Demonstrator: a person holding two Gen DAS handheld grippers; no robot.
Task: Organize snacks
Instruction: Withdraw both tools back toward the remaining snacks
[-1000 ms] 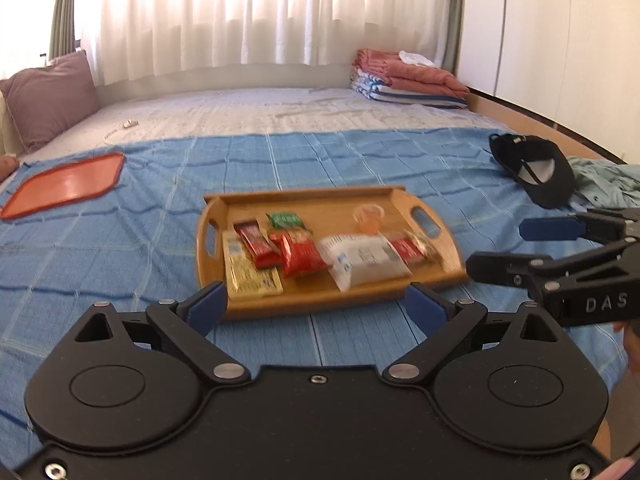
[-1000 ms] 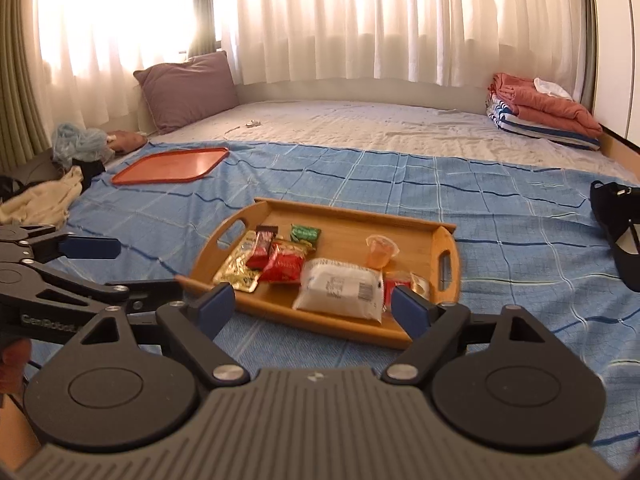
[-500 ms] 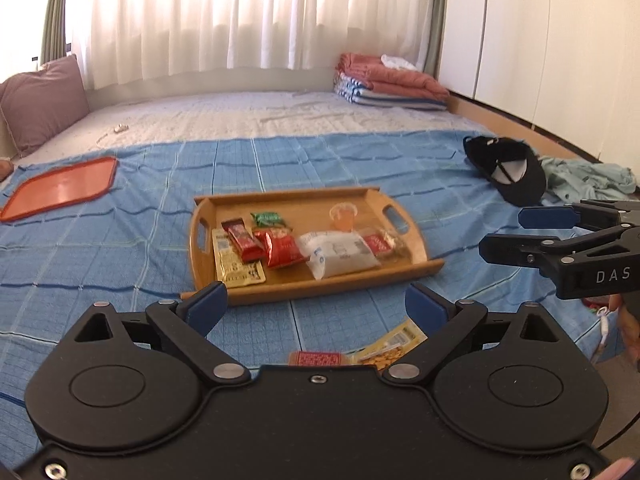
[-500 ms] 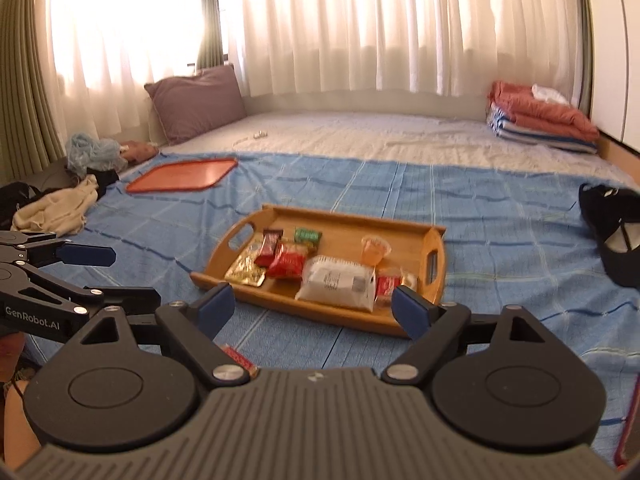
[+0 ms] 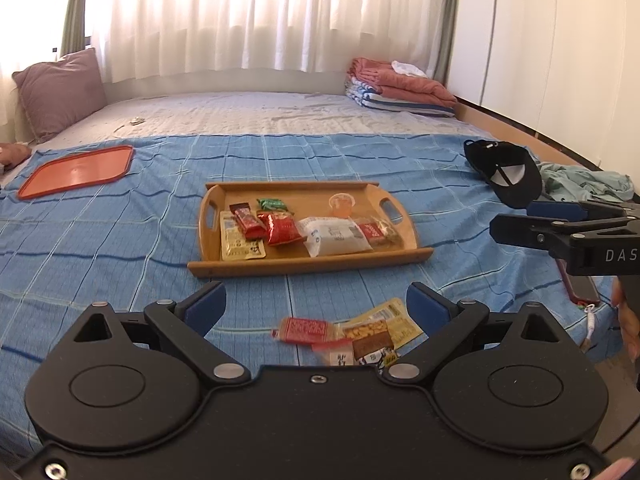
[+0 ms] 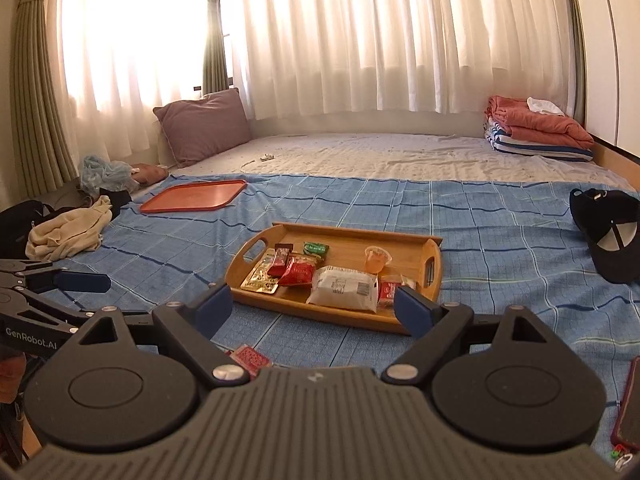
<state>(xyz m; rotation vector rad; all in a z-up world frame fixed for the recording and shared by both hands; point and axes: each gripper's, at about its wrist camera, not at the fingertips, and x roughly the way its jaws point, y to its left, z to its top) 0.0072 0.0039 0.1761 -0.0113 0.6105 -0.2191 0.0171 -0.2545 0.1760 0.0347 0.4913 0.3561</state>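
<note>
A bed covered with a blue checked blanket [image 5: 120,248] fills the room, white curtains behind it.

Left wrist view: the wooden tray [image 5: 308,266] lies at centre with its snacks in a row: a yellow packet [image 5: 240,245], a dark red bar [image 5: 247,222], a red packet [image 5: 281,229], a green packet [image 5: 270,203], a white pouch [image 5: 335,236], a jelly cup [image 5: 342,204], and a small red packet [image 5: 373,232] whose neighbour is hard to make out. The left gripper [image 5: 316,306] has its fingers spread wide, nothing between the pads. Just below, at 6 o'clock, loose snacks [image 5: 352,336] lie on the blanket, partly hidden by the gripper body. The right gripper [image 5: 516,222] enters at 3 o'clock, side-on, cut off by the frame. A black cap [image 5: 504,172] sits at 2 o'clock, an orange tray [image 5: 76,172] at 10 o'clock.

Right wrist view: the right gripper [image 6: 312,306] shows fingers spread, empty. The wooden tray [image 6: 434,256] lies just beyond them. One red packet [image 6: 250,358] on the blanket is half hidden under the body. The left gripper [image 6: 52,286] shows at 9 o'clock, side-on. A phone [image 6: 628,408] at 4 o'clock is cut off.
</note>
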